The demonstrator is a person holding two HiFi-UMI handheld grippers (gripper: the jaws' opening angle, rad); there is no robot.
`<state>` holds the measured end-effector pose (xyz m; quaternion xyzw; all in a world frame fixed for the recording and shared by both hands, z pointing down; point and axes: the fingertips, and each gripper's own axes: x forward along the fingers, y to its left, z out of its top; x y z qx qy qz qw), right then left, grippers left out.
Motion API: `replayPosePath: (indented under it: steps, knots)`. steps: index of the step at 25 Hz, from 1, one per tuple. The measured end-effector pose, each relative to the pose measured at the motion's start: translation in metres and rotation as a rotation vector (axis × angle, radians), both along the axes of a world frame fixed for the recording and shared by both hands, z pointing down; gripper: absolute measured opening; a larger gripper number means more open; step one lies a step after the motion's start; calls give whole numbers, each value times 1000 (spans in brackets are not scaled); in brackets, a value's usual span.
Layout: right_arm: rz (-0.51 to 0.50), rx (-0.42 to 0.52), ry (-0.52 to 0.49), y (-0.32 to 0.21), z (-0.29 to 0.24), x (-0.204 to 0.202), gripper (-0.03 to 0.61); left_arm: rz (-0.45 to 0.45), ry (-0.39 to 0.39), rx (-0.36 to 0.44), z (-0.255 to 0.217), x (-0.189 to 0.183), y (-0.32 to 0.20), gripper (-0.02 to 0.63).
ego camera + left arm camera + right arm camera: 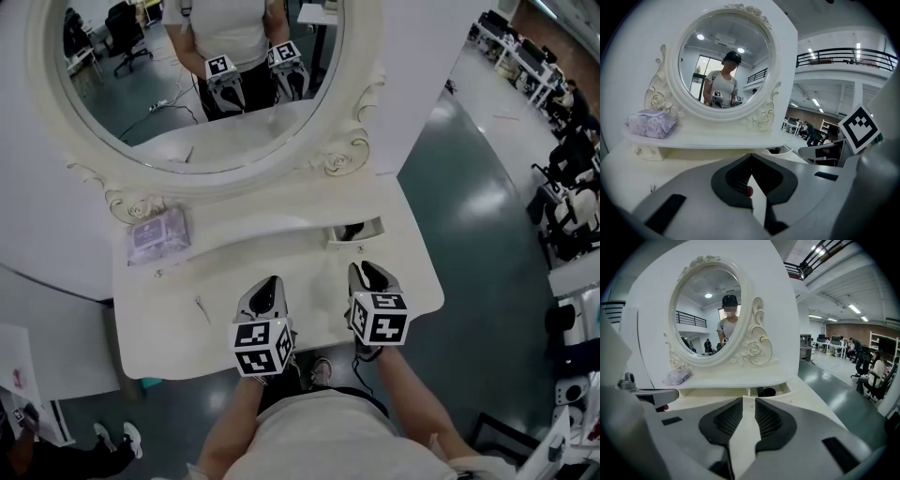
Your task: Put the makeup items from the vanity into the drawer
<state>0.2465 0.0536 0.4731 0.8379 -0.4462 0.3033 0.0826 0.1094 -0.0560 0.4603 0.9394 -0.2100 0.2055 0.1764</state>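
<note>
Right gripper [749,398] had its jaws narrowly apart, with only bare tabletop showing in the gap. The left gripper [751,159] had its tips closed together, and a small red spot low in its gap could not be identified. Both hung over the near edge of the white vanity [169,328], side by side and apart from each other. Beyond them stood the oval mirror [122,103] in its carved frame. On the shelf below it, far left, lay a soft lilac pouch [157,234], well apart from either gripper. At the right end of the same shelf the small drawer [371,226] stood pulled open, with dark round items [766,392] already in it. A thin pin-like thing [202,306] lay on the tabletop, left of the left gripper. The pouch looked like the main piece still out, so the likely step was a reach for it. To do that well, the left jaws should open wide before arriving and come in low from the pouch's near side. They should close across its narrower span and lift it clear of the frame's scrollwork before it travels right. The drawer looked small for it, so an end-first entry seemed wiser. Both forearms came in from the near edge, bent at the elbow. The grippers pointed away toward the mirror and tipped downward, with the marker cubes turned up toward the head.
</note>
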Motion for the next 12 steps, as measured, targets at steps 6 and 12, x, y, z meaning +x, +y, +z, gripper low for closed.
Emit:
replayPosePath:
  steps: [6,12]
  knots:
    - [-27,19,2,7,-3,-13,46,-22,9,17,-7,-10,8,6]
    - [-80,25,-47,10,7,-30,23,-39,-2,9,-4,-19,19,6]
